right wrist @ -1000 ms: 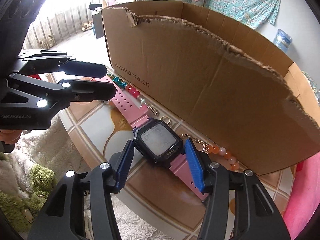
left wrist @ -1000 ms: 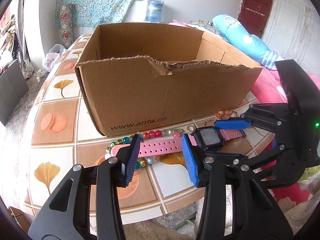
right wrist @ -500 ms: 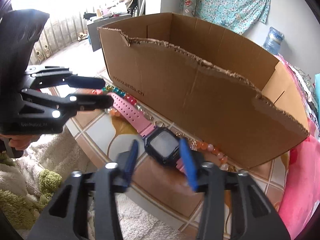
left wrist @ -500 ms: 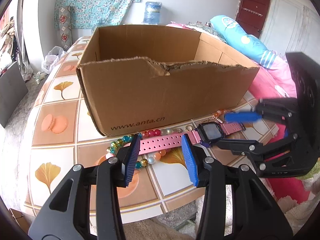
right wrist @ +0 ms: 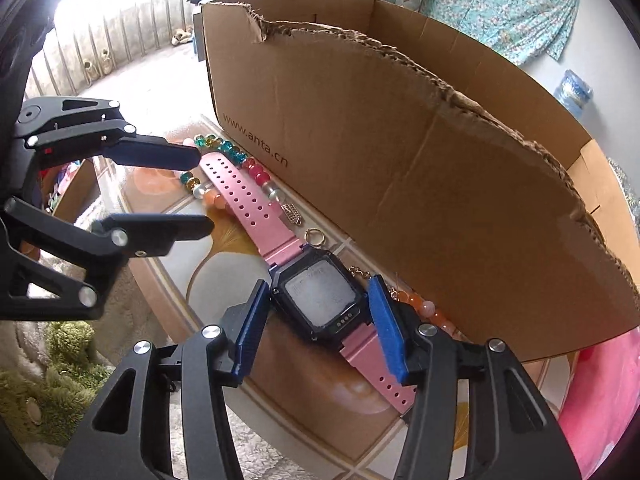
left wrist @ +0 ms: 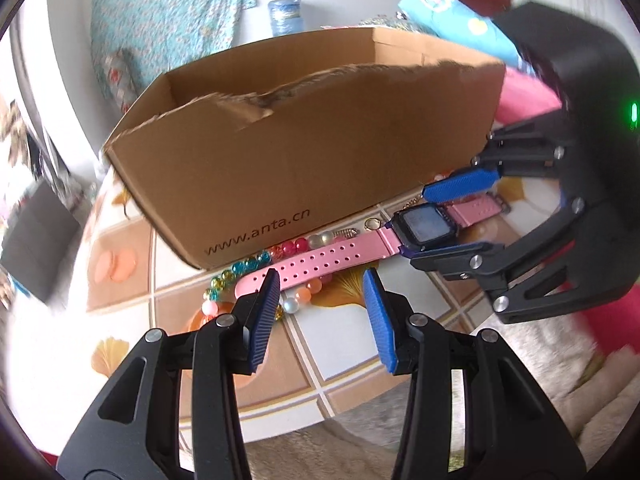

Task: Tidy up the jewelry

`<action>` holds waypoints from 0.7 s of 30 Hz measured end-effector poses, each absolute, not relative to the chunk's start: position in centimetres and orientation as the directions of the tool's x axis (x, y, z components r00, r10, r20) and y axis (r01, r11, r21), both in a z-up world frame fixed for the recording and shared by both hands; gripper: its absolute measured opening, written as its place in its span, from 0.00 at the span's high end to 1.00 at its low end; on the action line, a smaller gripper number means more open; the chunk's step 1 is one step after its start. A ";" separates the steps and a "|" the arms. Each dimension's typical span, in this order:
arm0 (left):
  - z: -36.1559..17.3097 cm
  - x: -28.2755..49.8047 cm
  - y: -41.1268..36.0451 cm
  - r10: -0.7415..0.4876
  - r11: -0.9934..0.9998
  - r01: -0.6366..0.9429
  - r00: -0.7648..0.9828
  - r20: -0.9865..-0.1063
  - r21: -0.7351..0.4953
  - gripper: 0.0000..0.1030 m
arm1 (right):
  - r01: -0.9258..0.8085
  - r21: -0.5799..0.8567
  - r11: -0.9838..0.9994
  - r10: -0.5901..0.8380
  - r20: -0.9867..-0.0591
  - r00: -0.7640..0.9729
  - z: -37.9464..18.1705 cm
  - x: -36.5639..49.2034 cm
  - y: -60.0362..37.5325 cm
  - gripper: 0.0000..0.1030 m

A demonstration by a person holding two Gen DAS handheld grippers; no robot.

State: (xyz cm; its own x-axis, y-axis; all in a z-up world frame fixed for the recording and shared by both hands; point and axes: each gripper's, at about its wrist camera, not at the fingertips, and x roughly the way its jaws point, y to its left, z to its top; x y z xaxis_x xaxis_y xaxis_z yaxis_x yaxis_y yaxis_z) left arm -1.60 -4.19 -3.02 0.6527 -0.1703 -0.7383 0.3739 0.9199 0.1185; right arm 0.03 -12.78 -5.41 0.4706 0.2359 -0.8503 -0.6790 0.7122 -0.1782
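Observation:
A watch with a black case (right wrist: 320, 300) (left wrist: 424, 230) and a pink strap (left wrist: 328, 256) (right wrist: 248, 196) lies flat on the tiled table, along the front of a cardboard box (left wrist: 320, 140) (right wrist: 400, 160). My right gripper (right wrist: 318, 296) (left wrist: 452, 220) is open and straddles the case, its blue pads close to both sides. My left gripper (left wrist: 320, 284) (right wrist: 204, 191) is open too, with its tips at the strap's free end and over a bracelet of coloured beads (left wrist: 240, 276) (right wrist: 224, 148). Nothing is lifted.
A gold ring (right wrist: 314, 237) and a chain of orange beads (right wrist: 428, 308) lie between the watch and the box. The table's front edge (left wrist: 320, 416) is close to both grippers, with a fluffy rug (right wrist: 60, 360) below. Pink bedding (left wrist: 524, 92) lies at the right.
The right gripper lifted off the watch case half a second ago and has come back down around it. The left gripper rolled and shifted, so the box now looks tilted.

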 end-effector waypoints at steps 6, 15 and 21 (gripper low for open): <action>-3.6 -1.8 -6.4 -0.132 0.862 0.441 0.673 -0.727 0.251 0.59 | -0.646 -0.004 0.763 0.331 -0.856 0.397 -5.0 1.7 -15.2 0.52; -4.7 -2.2 -8.6 -0.088 0.782 0.492 0.695 -0.713 0.383 0.59 | -0.611 0.197 0.766 0.455 -0.838 0.300 -5.1 3.2 -17.4 0.52; -4.6 -2.2 -9.1 -0.084 0.752 0.509 0.704 -0.705 0.419 0.61 | -0.614 0.278 0.739 0.518 -0.817 0.253 -5.3 3.6 -18.0 0.52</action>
State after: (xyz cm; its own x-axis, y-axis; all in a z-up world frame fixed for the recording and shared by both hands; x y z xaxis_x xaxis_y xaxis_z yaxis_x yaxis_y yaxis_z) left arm -2.20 -9.10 -4.58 0.7039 -0.0836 -0.7054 0.5088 0.7523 0.4185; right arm 3.61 -18.02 -5.26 0.2535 0.5179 -0.8170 -0.6144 0.7386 0.2776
